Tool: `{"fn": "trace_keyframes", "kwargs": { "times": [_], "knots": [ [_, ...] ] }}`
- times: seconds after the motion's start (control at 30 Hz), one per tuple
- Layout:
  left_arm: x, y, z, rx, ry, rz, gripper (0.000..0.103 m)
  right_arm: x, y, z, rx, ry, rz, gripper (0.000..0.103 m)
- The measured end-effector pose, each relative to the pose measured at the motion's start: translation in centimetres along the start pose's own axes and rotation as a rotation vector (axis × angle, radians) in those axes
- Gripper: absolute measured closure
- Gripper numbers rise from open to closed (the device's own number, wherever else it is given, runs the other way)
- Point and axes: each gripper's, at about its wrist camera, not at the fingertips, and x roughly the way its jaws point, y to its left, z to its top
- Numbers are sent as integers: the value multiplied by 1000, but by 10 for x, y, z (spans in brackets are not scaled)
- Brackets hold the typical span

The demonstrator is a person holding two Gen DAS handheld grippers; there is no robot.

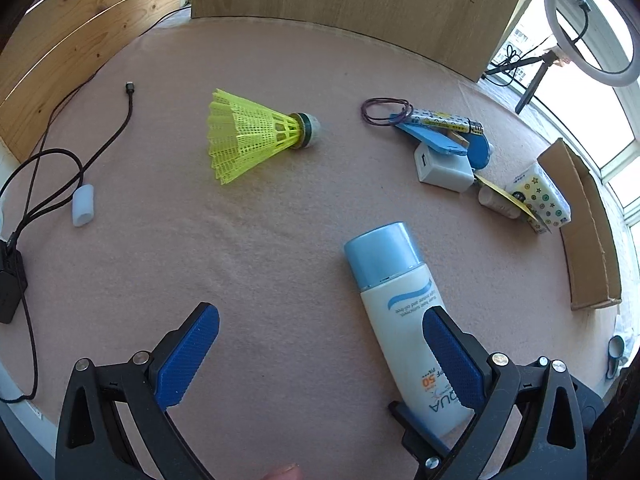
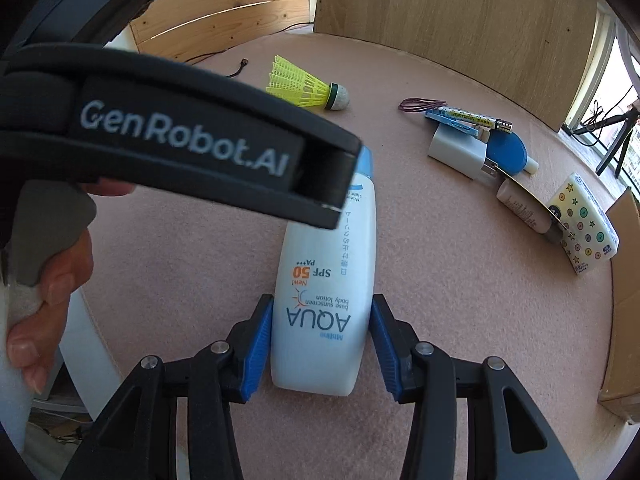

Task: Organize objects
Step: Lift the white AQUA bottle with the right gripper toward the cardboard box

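Right claw [image 2: 320, 344] clamped on the sunscreen bottle [image 2: 324, 280], lying on the pink bench [image 2: 440, 260]. Left claw [image 1: 320, 356] spread wide, empty; yellow shuttlecock [image 1: 252, 136] lies beyond.

Daylight floods in from the windows [image 1: 624, 176] on my right, so both views are bright and the glass itself blows out to white. The ring light [image 1: 590, 28] looks washed out against that glare. Shadows on the table [image 1: 280, 220] are short and soft, as under the shuttlecock [image 1: 256, 134]. Fisheye bending curves the table edge, and the corners go black. In the right wrist view, the left hand-held gripper [image 2: 180, 140] sits close and blurred; farther things are sharp.
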Motion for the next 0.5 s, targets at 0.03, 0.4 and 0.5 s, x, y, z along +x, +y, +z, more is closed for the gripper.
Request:
{"fn": "trace_keyframes", "kwargs": {
  "times": [0.03, 0.4, 0.5],
  "knots": [
    [3, -5, 1, 0, 9, -11, 0, -1, 0, -2, 1, -5, 3, 59],
    [27, -40, 9, 10, 57, 45, 17, -3, 0, -10, 4, -46, 13, 62],
    [26, -52, 10, 41, 50, 54, 39, -3, 3, -10, -6, -58, 19, 63]
  ]
}}
